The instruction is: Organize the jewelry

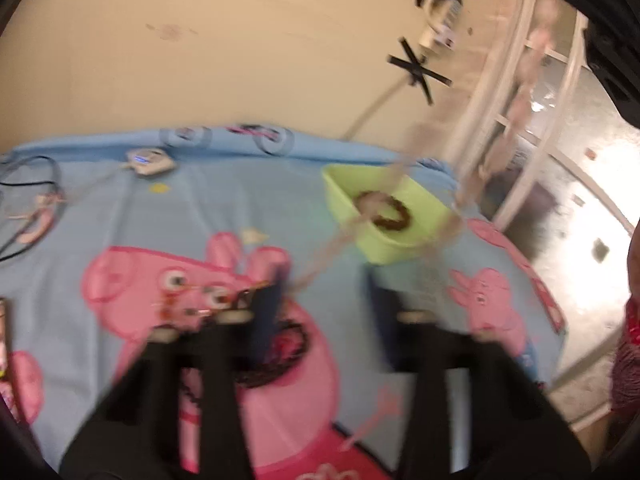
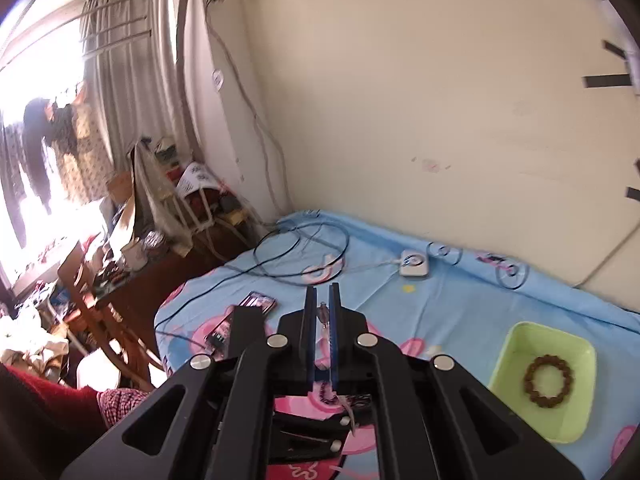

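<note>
A light green tray (image 1: 424, 196) (image 2: 512, 344) sits on a blue Peppa Pig sheet and holds a brown beaded bracelet (image 1: 396, 210) (image 2: 548, 380). My right gripper (image 2: 322, 320) is shut on a pale pink bead necklace (image 2: 323, 314), held high above the bed. In the blurred left wrist view that necklace (image 1: 520, 92) hangs as a long strand from the upper right down past the tray. My left gripper (image 1: 324, 296) is open above the sheet. Small colourful jewelry (image 1: 188, 304) and a dark beaded piece (image 1: 292, 344) lie by its left finger.
A white charger (image 1: 150, 162) (image 2: 414, 266) and black cables (image 2: 296, 252) lie at the bed's far side by the wall. A phone (image 2: 258, 302) lies on the sheet. A white rail (image 1: 500, 100) stands right of the bed. Cluttered furniture (image 2: 120, 248) stands left.
</note>
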Demonstrator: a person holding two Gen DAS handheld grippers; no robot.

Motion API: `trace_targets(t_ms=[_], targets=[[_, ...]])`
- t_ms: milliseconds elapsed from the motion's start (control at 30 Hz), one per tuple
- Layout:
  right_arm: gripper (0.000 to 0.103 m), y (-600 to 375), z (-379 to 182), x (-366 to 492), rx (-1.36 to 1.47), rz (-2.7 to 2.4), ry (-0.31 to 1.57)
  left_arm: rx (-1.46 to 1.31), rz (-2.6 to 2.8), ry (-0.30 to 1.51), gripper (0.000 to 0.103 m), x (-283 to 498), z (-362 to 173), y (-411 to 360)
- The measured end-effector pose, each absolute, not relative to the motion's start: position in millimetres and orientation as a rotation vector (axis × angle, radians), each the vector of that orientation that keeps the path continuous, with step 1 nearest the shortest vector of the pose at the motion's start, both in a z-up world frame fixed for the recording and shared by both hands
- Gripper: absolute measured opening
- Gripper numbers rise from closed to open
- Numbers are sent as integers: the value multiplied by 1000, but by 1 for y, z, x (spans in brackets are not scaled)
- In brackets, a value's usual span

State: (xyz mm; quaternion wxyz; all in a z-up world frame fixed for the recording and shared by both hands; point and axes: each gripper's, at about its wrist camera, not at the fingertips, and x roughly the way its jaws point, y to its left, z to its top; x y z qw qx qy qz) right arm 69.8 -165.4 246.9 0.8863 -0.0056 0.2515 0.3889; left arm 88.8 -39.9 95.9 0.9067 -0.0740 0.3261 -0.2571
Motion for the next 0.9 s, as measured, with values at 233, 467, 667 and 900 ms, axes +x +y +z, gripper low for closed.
trace_targets(t_ms=[233,467,667,900], targets=[[0,-216,273,75,83,764,438,-173,-586,606,5,107,146,-54],[0,-245,305,83,100,709,346,-145,-616,503,5,123,210,-79],[0,-281,311,98,151,636,316,-121,-658,515,5,153,238,-118],[0,-317,276,125,210,577,370,-107,-674,586,5,186,223,-157]])
